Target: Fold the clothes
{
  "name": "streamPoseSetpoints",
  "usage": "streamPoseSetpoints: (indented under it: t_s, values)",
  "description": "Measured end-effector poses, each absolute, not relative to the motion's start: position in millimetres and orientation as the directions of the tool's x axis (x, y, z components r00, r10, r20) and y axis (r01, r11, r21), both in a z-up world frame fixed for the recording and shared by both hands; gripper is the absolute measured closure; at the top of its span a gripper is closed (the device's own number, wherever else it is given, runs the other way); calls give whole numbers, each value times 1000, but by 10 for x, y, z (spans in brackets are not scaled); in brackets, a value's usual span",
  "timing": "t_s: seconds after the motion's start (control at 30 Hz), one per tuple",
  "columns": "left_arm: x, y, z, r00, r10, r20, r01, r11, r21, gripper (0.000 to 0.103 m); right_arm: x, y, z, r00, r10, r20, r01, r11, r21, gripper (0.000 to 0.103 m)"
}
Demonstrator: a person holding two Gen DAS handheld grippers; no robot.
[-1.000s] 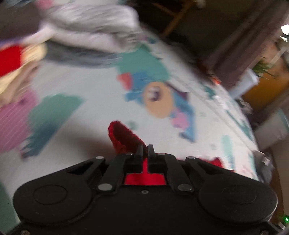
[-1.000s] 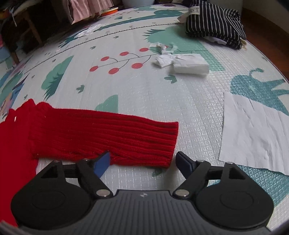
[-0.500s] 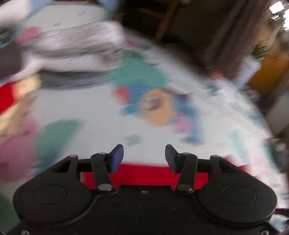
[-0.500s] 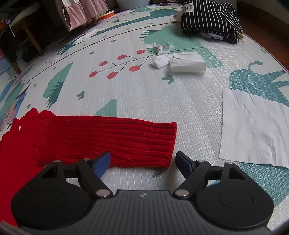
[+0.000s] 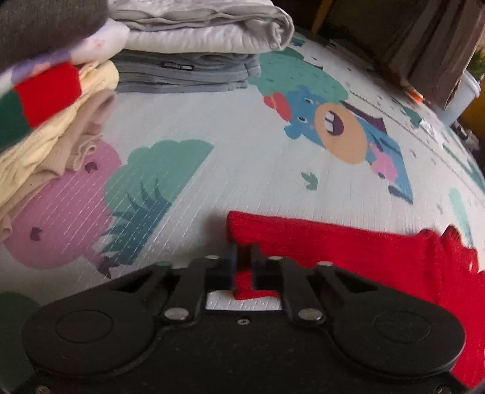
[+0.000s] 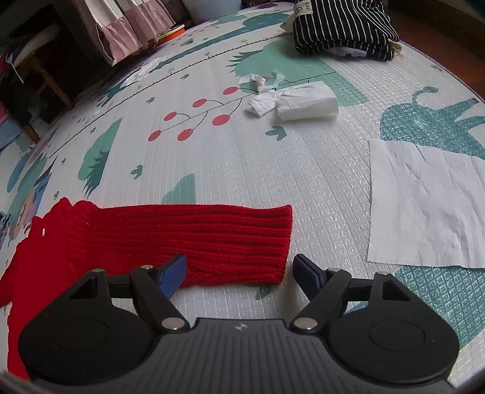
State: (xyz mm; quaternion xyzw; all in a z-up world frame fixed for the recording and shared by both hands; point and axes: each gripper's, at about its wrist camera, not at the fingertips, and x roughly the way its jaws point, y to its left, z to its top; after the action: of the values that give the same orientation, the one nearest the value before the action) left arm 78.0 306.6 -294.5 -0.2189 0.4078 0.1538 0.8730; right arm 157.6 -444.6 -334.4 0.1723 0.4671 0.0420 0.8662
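Patterned play mat (image 5: 242, 145) underneath everything, unchanged. Far left in the left wrist view, folded piles of clothes (image 5: 188, 45), now sharp where half a second ago blurred. Red knit sweater (image 6: 169, 239) flat on the mat, one sleeve stretched right in the right wrist view, the other sleeve (image 5: 348, 245) stretched left in the left wrist view. White paper sheet (image 6: 424, 206) at right, striped garment (image 6: 342, 27) far off, both as before. Left gripper (image 5: 243, 266): half a second ago spread above the sleeve, since lowered and clamped onto its cuff edge. Right gripper (image 6: 239, 272): wide apart as before, straddling the near cuff corner, squeezing nothing.
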Motion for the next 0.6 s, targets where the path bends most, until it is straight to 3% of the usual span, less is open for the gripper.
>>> streamPoseSetpoints:
  t_s: [0.37,0.6]
  values:
    - [1073,2525,-2347,759,-169,-629,-186,870,-458,101,1565,-4455,-3346,558,242,-794,75,938,338,26]
    - [1488,1870,-2152,758,-340,-557,4,856,-517,101,1566,-4464,-3347,557,250,-792,68,937,343,25]
